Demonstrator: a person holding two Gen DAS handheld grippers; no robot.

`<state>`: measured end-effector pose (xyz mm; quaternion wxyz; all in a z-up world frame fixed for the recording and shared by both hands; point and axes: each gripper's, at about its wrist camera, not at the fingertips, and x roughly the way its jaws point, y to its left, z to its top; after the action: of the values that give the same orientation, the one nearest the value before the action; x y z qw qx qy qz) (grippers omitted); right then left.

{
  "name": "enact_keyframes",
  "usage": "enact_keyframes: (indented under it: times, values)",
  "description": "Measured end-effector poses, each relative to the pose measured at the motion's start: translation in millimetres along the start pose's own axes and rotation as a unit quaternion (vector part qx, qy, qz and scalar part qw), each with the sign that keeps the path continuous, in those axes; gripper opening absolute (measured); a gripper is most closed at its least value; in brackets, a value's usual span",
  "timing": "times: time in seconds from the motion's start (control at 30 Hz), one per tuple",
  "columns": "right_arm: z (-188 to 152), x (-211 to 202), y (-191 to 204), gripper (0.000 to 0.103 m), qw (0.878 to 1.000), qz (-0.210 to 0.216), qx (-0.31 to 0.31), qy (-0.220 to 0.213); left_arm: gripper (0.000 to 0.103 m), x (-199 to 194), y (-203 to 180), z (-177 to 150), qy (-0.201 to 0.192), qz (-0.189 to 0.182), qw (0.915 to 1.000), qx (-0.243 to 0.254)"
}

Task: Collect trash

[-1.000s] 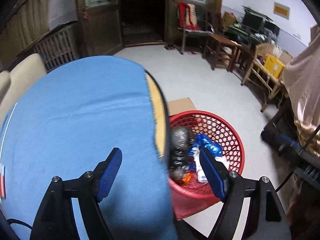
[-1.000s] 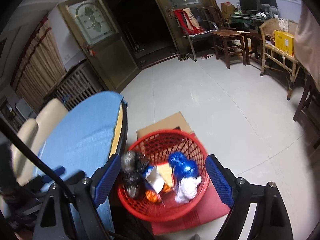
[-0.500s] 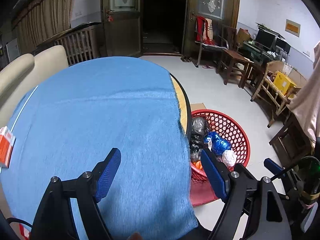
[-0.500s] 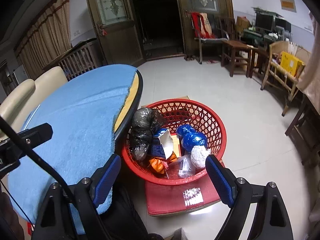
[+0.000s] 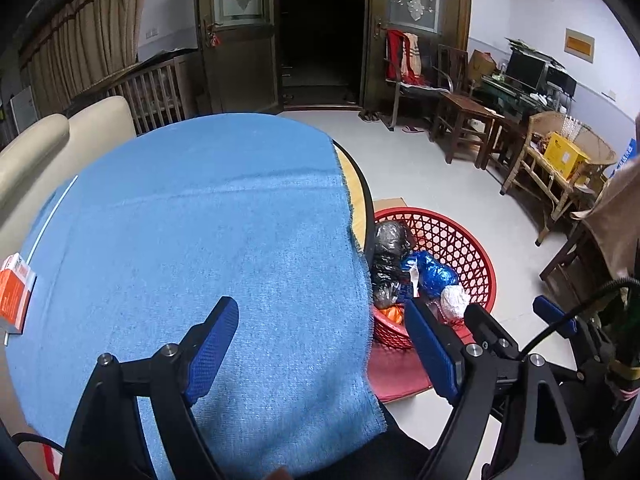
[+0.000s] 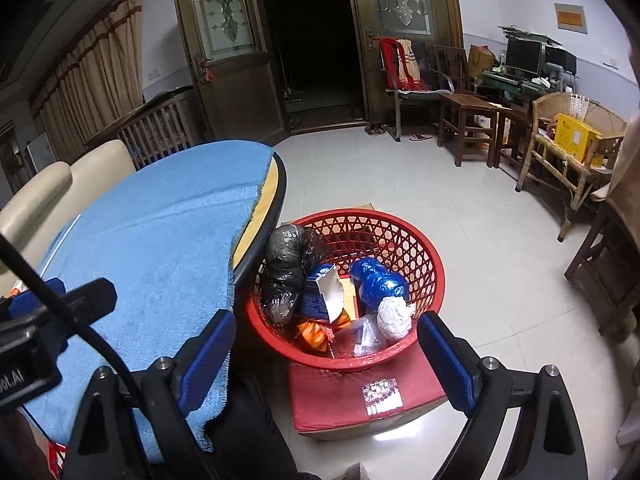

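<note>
Left tool [image 5: 320,346] spread wide, nothing between its fingers, hovering over the blue cloth [image 5: 200,240] on the round tabletop [image 5: 358,188]; only a thin strip of bare tabletop shows past the cloth's frayed edge. Right tool [image 6: 326,354] also spread wide and empty, held over the gap between the tabletop edge and the red basket [image 6: 420,240]. The basket sits ahead of the right tool, slightly toward its right finger, on a red box [image 6: 360,404] on the floor; the box's back half is hidden under the basket. In the basket: black bag [image 6: 286,272], torn blue carton [image 6: 322,294], blue bag [image 6: 378,280], white wad [image 6: 394,316], something orange [image 6: 316,330] mostly buried, and clear plastic [image 6: 366,336], hard to make out. From the left wrist view the basket lies ahead and right of the left tool, its near side cut off by the tabletop edge and the tool's right finger. Orange box [image 5: 14,294] far left of the left tool on the cloth, partly cut off by the lens edge, label unreadable. Part of the right tool shows at the left view's right edge, and the left tool's body at the right view's left edge, both cropped.
</note>
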<state>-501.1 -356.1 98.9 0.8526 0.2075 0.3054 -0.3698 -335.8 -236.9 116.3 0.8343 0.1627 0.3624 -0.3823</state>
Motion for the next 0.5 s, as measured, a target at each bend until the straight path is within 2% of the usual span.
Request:
enact_keyframes:
  times: [0.5]
  values:
    - [1.6,-3.3,-1.9,0.094,1.000,-0.002,0.003,-0.006,0.085,-2.0,-0.2,-1.6,-0.001,-0.007,1.0000,0.003]
